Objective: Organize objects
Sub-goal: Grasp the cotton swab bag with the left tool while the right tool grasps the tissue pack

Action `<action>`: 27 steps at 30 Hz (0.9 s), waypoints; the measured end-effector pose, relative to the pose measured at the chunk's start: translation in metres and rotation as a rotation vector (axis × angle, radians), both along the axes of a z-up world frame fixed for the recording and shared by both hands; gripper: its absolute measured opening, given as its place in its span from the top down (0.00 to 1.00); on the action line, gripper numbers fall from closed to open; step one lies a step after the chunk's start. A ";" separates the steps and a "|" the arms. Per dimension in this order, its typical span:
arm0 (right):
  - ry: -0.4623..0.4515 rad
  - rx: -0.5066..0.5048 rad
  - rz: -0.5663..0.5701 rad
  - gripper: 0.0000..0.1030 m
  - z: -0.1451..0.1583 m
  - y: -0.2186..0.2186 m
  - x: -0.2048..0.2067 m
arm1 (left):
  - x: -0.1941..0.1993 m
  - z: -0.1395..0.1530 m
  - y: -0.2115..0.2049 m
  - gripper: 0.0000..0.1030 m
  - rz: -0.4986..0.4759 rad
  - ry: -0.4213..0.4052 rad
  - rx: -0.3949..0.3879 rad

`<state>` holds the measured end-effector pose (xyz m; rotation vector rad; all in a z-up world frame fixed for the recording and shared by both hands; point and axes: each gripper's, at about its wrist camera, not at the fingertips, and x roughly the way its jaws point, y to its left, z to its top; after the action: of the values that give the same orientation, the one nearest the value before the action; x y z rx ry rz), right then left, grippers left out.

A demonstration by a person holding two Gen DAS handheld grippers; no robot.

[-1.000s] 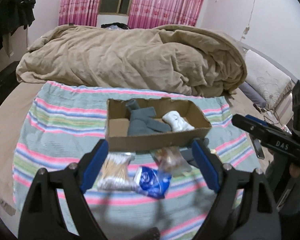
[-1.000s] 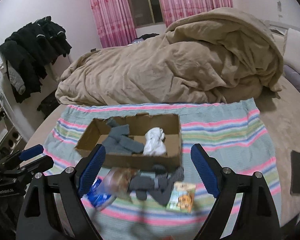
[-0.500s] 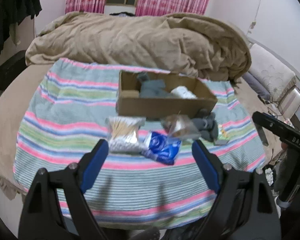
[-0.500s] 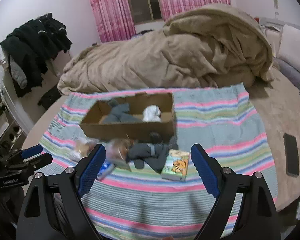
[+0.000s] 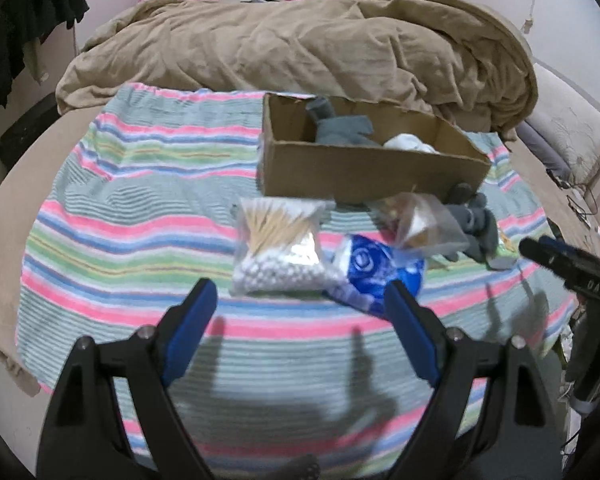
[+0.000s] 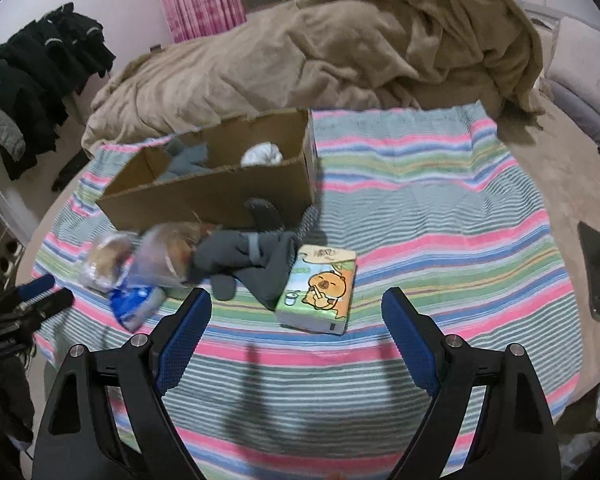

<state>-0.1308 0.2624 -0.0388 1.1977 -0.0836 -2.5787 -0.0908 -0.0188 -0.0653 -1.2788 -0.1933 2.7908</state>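
A cardboard box (image 5: 364,172) (image 6: 212,196) stands on the striped blanket (image 5: 140,208) and holds a grey garment (image 5: 340,128) and a white bundle (image 6: 262,154). In front of it lie a bag of cotton swabs (image 5: 278,248), a blue packet (image 5: 374,264), a clear bag (image 5: 424,220), dark grey socks (image 6: 252,260) and a tissue pack with a cartoon animal (image 6: 320,288). My left gripper (image 5: 300,308) hangs open just short of the swab bag. My right gripper (image 6: 296,316) is open too, near the tissue pack. Neither holds anything.
A rumpled tan duvet (image 5: 300,48) fills the bed behind the box. A dark phone (image 6: 598,272) lies on the bed at the right. Dark clothes (image 6: 32,80) hang at the left. Pillows (image 5: 572,136) sit at the far right.
Both grippers have sunk toward the blanket and tipped downward. The box and the loose items now sit higher and larger in both views. The jaws stayed open.
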 end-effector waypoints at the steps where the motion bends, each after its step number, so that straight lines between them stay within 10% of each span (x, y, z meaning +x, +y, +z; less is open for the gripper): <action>1: -0.007 0.011 -0.004 0.13 -0.004 -0.001 -0.003 | -0.003 -0.002 -0.001 0.16 0.003 0.000 -0.001; 13: -0.085 0.092 0.006 0.28 -0.045 -0.005 -0.026 | -0.046 -0.030 -0.010 0.17 0.013 -0.041 0.002; 17: -0.086 0.090 -0.003 0.53 -0.046 0.005 -0.027 | -0.051 -0.039 -0.009 0.37 -0.005 -0.057 0.004; 27: -0.066 0.062 -0.004 0.53 -0.033 0.017 -0.016 | -0.037 -0.026 -0.010 0.54 -0.008 -0.026 0.003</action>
<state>-0.1471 0.2795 -0.0719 1.3056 -0.0196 -2.5626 -0.1274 -0.0287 -0.0912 -1.3133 -0.1928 2.7673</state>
